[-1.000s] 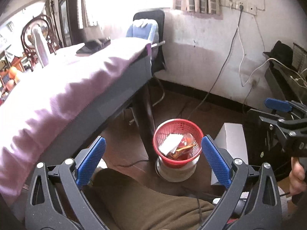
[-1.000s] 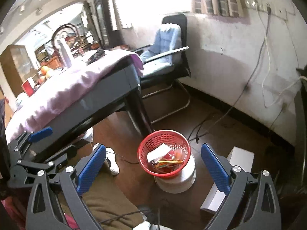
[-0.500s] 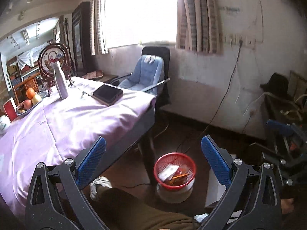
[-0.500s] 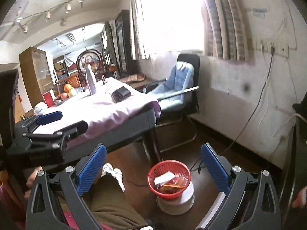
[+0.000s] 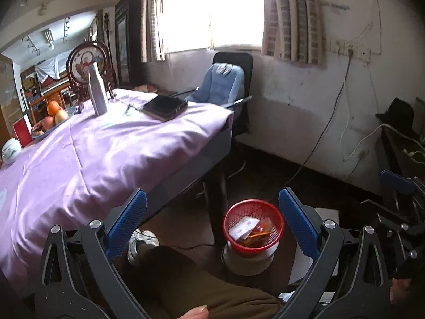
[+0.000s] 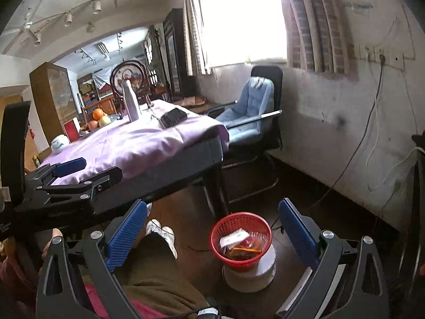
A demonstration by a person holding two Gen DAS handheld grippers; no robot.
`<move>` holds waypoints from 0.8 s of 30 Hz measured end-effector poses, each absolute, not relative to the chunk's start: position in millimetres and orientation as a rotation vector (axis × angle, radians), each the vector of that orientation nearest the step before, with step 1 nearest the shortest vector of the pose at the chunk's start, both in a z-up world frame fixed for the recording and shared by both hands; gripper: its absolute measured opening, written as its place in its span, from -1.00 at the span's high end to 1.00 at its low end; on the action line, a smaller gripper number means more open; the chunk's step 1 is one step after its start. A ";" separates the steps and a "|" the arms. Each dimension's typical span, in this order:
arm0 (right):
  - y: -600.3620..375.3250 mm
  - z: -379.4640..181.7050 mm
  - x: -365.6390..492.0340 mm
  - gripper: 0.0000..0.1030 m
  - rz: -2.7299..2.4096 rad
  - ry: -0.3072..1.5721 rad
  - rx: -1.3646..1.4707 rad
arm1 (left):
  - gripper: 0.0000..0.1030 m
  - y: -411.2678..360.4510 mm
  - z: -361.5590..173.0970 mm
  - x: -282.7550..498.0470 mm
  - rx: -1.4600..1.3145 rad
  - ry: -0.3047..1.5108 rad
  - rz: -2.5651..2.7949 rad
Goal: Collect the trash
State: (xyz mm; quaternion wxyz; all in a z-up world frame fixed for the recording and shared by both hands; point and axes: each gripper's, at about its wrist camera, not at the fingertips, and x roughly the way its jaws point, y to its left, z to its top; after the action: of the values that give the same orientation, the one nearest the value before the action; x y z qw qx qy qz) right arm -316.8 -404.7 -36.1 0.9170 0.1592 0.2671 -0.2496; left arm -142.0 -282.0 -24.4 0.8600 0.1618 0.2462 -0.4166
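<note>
- Both grippers are held up in the air, away from any work. The left gripper (image 5: 212,226) has its jaws spread wide with nothing between them, and the right gripper (image 6: 212,228) is likewise wide and empty.
- The basket (image 6: 241,239), red mesh, stands on the floor just beside the table (image 5: 106,154) leg, perched on a white round stand (image 6: 249,273). It already holds trash (image 5: 251,230): a white wrapper and some orange and red packets.
- On the lilac cloth I can make out a bottle (image 5: 97,93), a dark flat case (image 5: 165,106), a fruit plate (image 5: 50,118) and a white pot (image 5: 10,151). None of these reads as litter, though the far end of the table is small and blurred, so a scrap there could be missed.
- My judgement: this is a pause between pieces, or the close of the job, with the hands free and looking over the table.
- If more trash remains, the next move calls for finding it first, then bringing one gripper down low and flat to the cloth, since wrappers are thin and light. A pinch that drags the cloth would disturb the bottle.
- The person's leg (image 6: 159,265) sits close to the basket, so any drop wants to come from right over the rim.
</note>
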 end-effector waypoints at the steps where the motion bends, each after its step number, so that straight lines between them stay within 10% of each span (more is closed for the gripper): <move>1: -407.9 -43.2 -312.6 -0.89 -0.515 0.568 0.339 | -0.87 -283.8 -29.9 -139.0 0.347 0.525 -0.870; 24: -491.6 -211.9 -220.7 -0.89 -0.584 0.950 0.580 | -0.87 -370.7 -190.4 -42.4 0.571 0.907 -0.825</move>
State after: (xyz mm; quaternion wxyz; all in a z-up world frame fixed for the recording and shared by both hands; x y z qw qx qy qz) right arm -220.7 -491.6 -211.9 0.8090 0.2711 0.4444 -0.2730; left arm -42.4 -370.7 -190.4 0.7798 0.2644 0.4197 -0.3819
